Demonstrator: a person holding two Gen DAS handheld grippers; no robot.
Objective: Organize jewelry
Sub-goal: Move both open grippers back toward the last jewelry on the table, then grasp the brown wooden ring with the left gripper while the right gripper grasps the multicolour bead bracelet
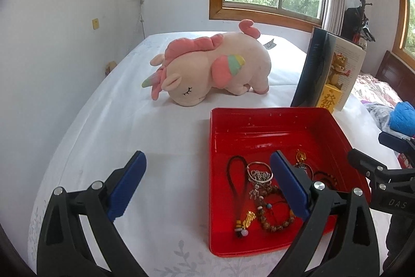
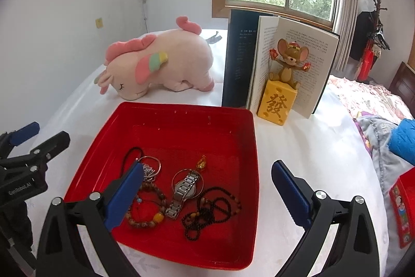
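Nearest the lens in the left wrist view: left gripper (image 1: 205, 183), blue pads spread wide, nothing between them, one finger at lower left of the frame over the white bedsheet (image 1: 155, 136), the other at lower centre-right over the red tray (image 1: 259, 116). At the right edge, part of the other tool, black with a blue pad.

In the right wrist view: right gripper (image 2: 207, 195), likewise spread wide and empty, left finger over the tray's (image 2: 181, 110) near left part, right finger over bare sheet beside the tray's right rim.

Jewelry all inside the tray, heaped toward its near half, centre to lower centre of the frame:
- silver watch (image 2: 182, 192) lying lengthwise
- thin ring bangle (image 2: 188, 182) around the watch face
- wooden bead bracelet (image 2: 147, 220) at lower left of the heap
- dark bead necklace (image 2: 210, 212) at the right
- small amber pendant (image 2: 201, 162) just above the watch
- black cord with gold charm (image 1: 241, 199), left side of the heap

Beyond the tray, upper left: pink unicorn plush (image 2: 160, 66) lying on the sheet. Upper right: open book (image 2: 282, 61) standing upright, mouse figurine (image 2: 284, 85) on a yellow block in front of its pages.
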